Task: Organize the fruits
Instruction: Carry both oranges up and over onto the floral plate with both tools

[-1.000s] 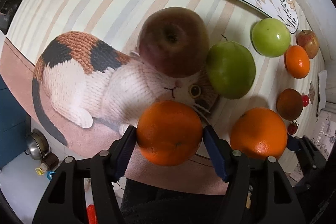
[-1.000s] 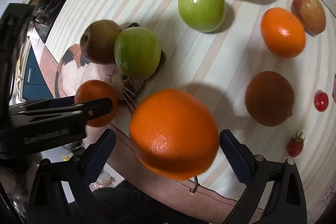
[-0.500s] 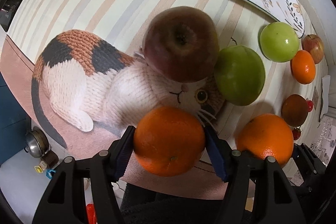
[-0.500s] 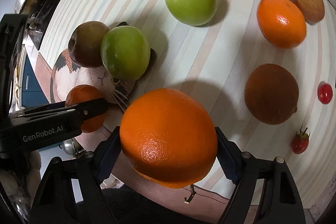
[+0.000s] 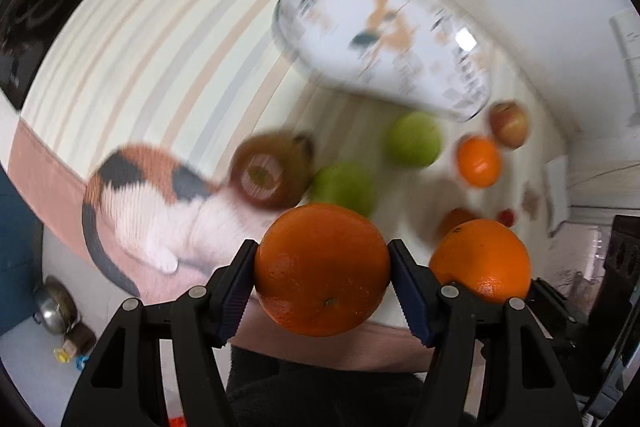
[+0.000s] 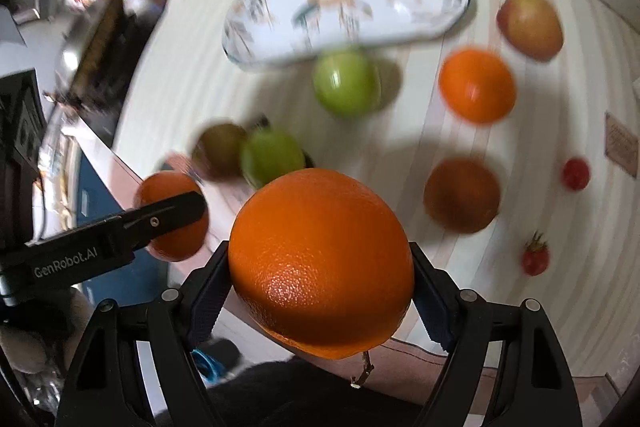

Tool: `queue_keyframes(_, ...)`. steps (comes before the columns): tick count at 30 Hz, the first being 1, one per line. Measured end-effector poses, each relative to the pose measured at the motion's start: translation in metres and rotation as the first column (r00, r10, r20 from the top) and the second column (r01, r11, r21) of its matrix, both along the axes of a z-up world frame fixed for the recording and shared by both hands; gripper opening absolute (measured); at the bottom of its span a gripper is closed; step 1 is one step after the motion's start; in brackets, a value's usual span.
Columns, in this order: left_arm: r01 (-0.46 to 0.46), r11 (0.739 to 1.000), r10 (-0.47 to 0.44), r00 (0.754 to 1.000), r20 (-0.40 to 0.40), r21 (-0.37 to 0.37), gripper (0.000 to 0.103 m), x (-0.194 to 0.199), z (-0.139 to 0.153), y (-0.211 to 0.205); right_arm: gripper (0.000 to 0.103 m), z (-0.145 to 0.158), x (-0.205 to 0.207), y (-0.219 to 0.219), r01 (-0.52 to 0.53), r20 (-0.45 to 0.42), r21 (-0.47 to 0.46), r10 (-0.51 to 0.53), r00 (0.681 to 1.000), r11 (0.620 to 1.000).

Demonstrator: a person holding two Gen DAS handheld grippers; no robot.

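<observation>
My left gripper [image 5: 322, 273] is shut on an orange [image 5: 322, 269] and holds it above the striped cloth. My right gripper [image 6: 320, 267] is shut on a bigger orange [image 6: 320, 259], also lifted; that orange shows in the left wrist view [image 5: 482, 261] too. The left gripper's orange shows in the right wrist view [image 6: 170, 215]. A white patterned plate [image 6: 340, 7] lies at the far side, empty. On the cloth lie two green apples [image 6: 346, 83] [image 6: 272, 157], a dark red apple [image 6: 220, 149], a small orange [image 6: 476, 85] and a red-yellow apple [image 6: 530, 23].
A brown round fruit [image 6: 462, 195], a cherry tomato [image 6: 576, 173] and a strawberry [image 6: 534, 257] lie at the right. A knitted cat picture [image 5: 152, 195] marks the cloth's near left. The table's front edge runs just under both grippers. The background is motion-blurred.
Both grippers have risen and pulled back from the table with their oranges; the fruits on the cloth look smaller and the plate has come fully into view. The right gripper closed on its orange.
</observation>
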State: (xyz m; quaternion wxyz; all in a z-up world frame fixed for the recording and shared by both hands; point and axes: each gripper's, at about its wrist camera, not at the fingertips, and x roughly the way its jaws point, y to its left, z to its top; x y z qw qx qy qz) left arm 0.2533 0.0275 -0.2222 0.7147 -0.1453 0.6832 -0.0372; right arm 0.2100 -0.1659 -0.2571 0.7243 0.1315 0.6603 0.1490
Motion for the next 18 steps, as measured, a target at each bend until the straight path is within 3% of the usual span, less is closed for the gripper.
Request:
queue_keyframes(4, 0.011, 1.000, -0.010, 0.999, 0.054, -0.028, 0.063, 0.041, 0.028, -0.002, 0.084, 0.032, 0.035, -0.015, 0.041, 0.058, 0.052, -0.044, 0.997, 0.998)
queue_keyframes(8, -0.008, 1.000, 0.008, 0.996, 0.086, 0.009, 0.063, 0.092, 0.035, -0.003, 0.084, 0.038, 0.091, -0.023, 0.115, 0.090, 0.055, -0.119, 0.989, 0.992)
queue_keyframes(15, -0.049, 0.998, 0.049, 0.999, 0.006, 0.028, 0.063, 0.176, -0.016, -0.010, 0.084, -0.007, 0.184, -0.036, 0.279, 0.044, 0.042, -0.281, 0.959, 0.959)
queue_keyframes(18, -0.055, 0.998, 0.056, 0.997, -0.050, 0.023, 0.063, 0.202, -0.043, -0.014, 0.084, -0.027, 0.208, -0.035, 0.303, 0.028, 0.011, -0.303, 0.952, 0.953)
